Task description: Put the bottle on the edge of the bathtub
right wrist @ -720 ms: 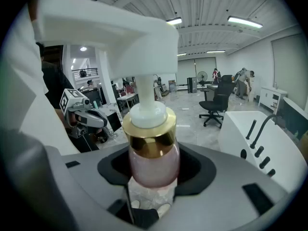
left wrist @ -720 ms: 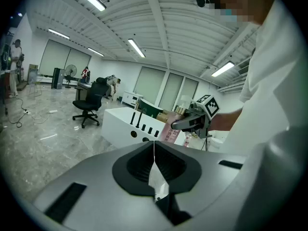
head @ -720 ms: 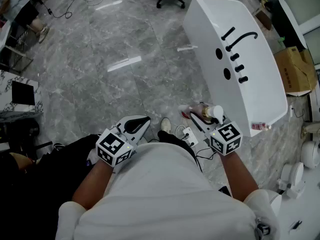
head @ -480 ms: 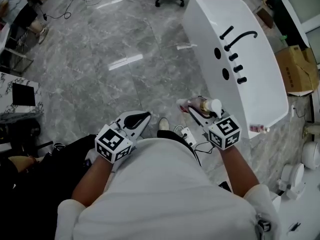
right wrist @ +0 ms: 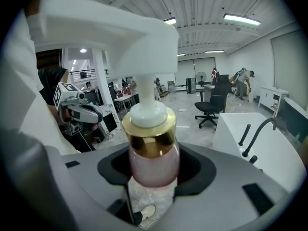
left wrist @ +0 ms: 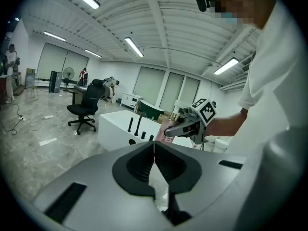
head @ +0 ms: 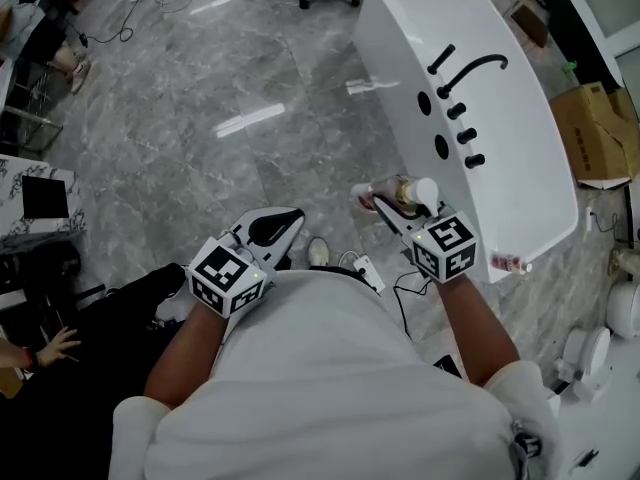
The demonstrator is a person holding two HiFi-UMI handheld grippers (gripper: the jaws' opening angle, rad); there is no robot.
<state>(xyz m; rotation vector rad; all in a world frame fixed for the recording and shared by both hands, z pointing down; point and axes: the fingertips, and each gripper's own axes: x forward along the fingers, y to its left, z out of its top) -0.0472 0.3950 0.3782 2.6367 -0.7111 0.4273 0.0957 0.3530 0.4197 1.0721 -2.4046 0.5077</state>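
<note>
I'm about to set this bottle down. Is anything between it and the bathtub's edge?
Nothing visible. The bottle, clamped in the right gripper, is close beside the bathtub; its black taps stand farther along the rim.

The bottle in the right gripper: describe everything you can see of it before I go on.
The bottle has a translucent pink body that looks like plastic, a shiny gold collar and a white pump head with a broad spout. The right gripper clamps its body just below the collar, pump end up. Nothing else touches it. In the head view it hangs over the floor beside the white bathtub, not yet on its edge.
</note>
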